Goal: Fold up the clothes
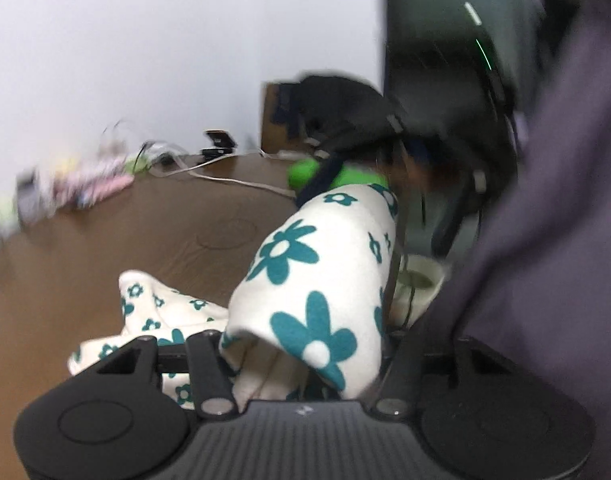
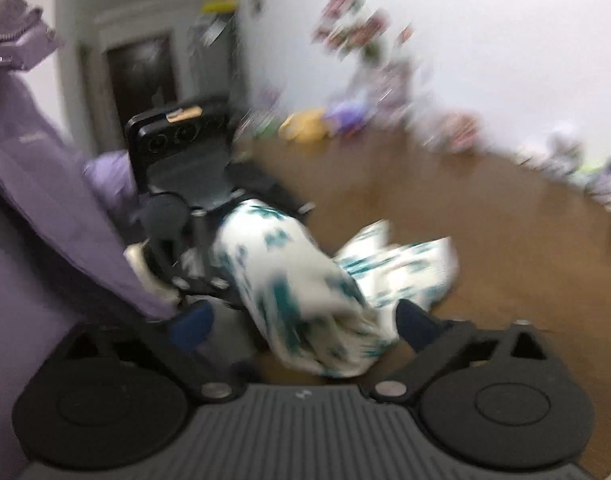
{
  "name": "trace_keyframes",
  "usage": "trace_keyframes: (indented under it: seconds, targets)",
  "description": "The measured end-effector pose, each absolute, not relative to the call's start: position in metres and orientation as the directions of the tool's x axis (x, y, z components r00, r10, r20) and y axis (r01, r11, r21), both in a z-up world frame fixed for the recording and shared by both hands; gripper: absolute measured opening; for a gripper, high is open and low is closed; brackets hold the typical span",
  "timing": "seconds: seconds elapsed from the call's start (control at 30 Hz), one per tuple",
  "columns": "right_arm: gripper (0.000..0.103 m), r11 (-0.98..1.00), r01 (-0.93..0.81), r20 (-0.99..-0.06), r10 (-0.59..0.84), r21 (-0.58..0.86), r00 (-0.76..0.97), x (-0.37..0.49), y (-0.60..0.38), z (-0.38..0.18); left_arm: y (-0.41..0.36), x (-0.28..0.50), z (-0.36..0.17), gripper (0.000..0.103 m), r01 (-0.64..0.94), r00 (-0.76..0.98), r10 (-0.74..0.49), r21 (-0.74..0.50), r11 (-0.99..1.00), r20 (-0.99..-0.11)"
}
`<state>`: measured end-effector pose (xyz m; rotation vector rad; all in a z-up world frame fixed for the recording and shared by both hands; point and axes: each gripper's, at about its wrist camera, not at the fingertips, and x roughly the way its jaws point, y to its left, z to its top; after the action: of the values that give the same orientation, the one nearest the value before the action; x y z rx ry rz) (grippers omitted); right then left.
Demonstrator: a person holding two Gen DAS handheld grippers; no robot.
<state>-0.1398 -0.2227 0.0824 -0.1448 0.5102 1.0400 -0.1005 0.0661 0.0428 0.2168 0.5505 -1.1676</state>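
A white garment with teal flowers [image 1: 313, 280] hangs stretched between the two grippers, its loose end bunched on the brown table [image 1: 105, 260]. In the left wrist view the cloth runs from between my left gripper [image 1: 301, 372]'s fingers up to the other gripper's green and blue tips [image 1: 305, 172], so the left is shut on it. In the right wrist view the same garment [image 2: 297, 292] drapes between the blue fingertips [image 2: 193, 324] of my right gripper [image 2: 305, 328], which stand apart; the far gripper [image 2: 173, 220] holds its other end. Both views are blurred.
A person in a purple jacket [image 2: 45, 200] stands close on the left of the right wrist view. Cables [image 1: 225, 176] and small items lie at the table's back edge by the white wall. Colourful clutter [image 2: 385, 92] lines the far wall.
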Motion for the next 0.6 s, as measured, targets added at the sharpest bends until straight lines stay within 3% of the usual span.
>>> trace_keyframes:
  seconds: [0.17, 0.5, 0.53, 0.57, 0.6]
  targets:
    - [0.101, 0.482, -0.847, -0.402, 0.837, 0.223, 0.371, -0.127, -0.228, 0.057, 0.074, -0.081, 0.048, 0.052, 0.875, 0.151, -0.875, -0.35, 0.335, -0.46]
    - [0.093, 0.358, -0.768, -0.235, 0.933, 0.53, 0.273, -0.094, -0.23, 0.034, 0.081, -0.059, 0.037, 0.057, 0.799, 0.081, -0.891, -0.505, 0.326, -0.446]
    - [0.083, 0.348, -0.743, -0.219, 0.938, 0.571, 0.271, -0.09, -0.232, 0.032, 0.08, -0.058, 0.036, 0.057, 0.797, 0.08, -0.891, -0.508, 0.326, -0.447]
    - [0.064, 0.34, -0.714, -0.207, 0.94, 0.611, 0.271, -0.084, -0.234, 0.028, 0.08, -0.058, 0.035, 0.057, 0.796, 0.08, -0.891, -0.51, 0.327, -0.447]
    - [0.061, 0.329, -0.682, -0.193, 0.943, 0.653, 0.271, -0.078, -0.237, 0.024, 0.081, -0.057, 0.034, 0.057, 0.79, 0.087, -0.889, -0.513, 0.336, -0.449]
